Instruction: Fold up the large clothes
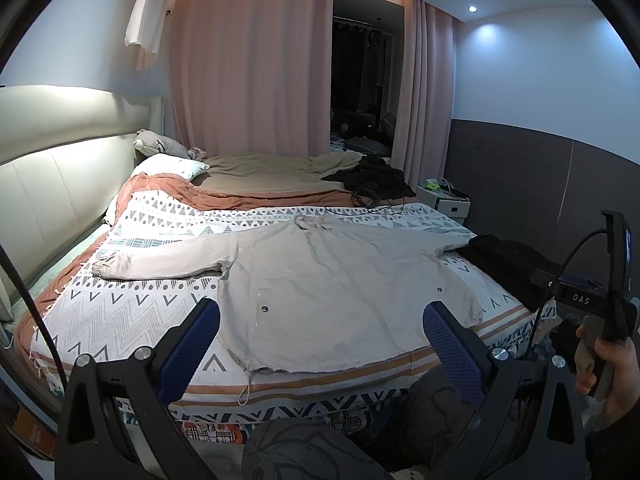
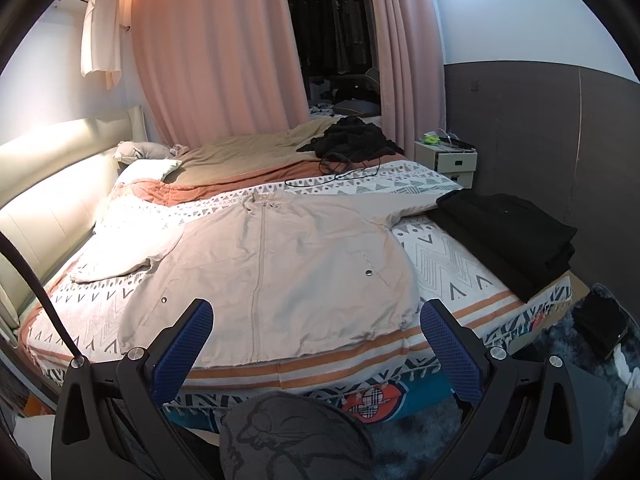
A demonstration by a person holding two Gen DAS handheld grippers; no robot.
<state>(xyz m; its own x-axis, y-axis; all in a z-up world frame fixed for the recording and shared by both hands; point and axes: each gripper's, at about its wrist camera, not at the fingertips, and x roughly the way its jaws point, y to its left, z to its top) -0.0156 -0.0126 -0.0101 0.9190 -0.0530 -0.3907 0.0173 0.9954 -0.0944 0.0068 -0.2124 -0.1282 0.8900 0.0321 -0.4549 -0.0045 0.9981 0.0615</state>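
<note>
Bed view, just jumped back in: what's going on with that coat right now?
A person holds a gripper in each hand at the foot of the bed. The beige coat lies spread flat, front up, on the patterned blanket, one sleeve stretched toward the headboard. The left gripper and right gripper are both open and hover short of the hem, touching nothing. No fold is made yet. A stack of folded black clothes sits at the bed's right corner.

Matt cloth jacket (image 1: pixel 328 280), textured fingers (image 1: pixel 200 328)
</note>
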